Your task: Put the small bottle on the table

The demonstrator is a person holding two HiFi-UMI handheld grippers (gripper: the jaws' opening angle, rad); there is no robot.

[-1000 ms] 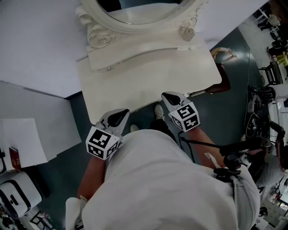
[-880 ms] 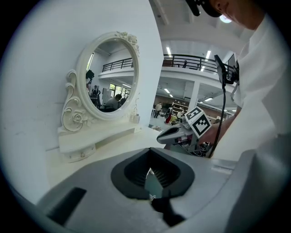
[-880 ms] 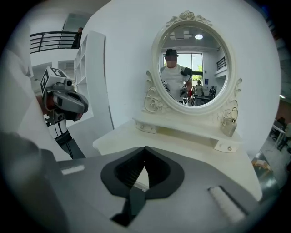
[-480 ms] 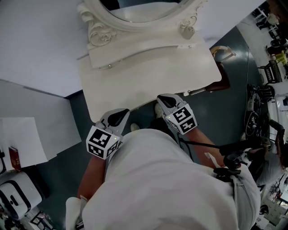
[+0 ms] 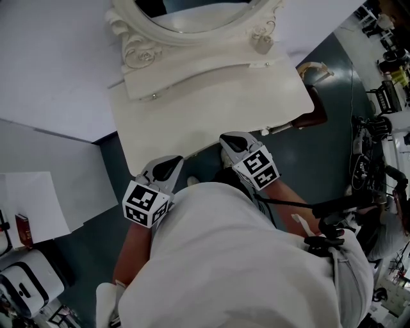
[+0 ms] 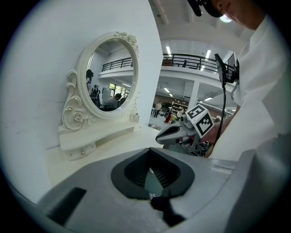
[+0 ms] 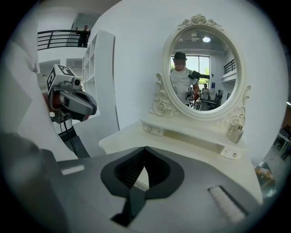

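A white dressing table (image 5: pixel 211 109) fills the middle of the scene, seen from above my shoulders; its oval mirror (image 5: pixel 198 19), in a scrolled frame, stands on a low shelf (image 5: pixel 205 64) along the table's back edge; my left gripper (image 5: pixel 170 166) hovers at the table's front left corner, jaws pressed together on nothing; my right gripper (image 5: pixel 234 142) hangs over the table's front edge, towards its right side, likewise closed and empty; the small bottle (image 5: pixel 261 43) stands at the table's back right, on the shelf beside the frame's foot, well apart from both grippers.
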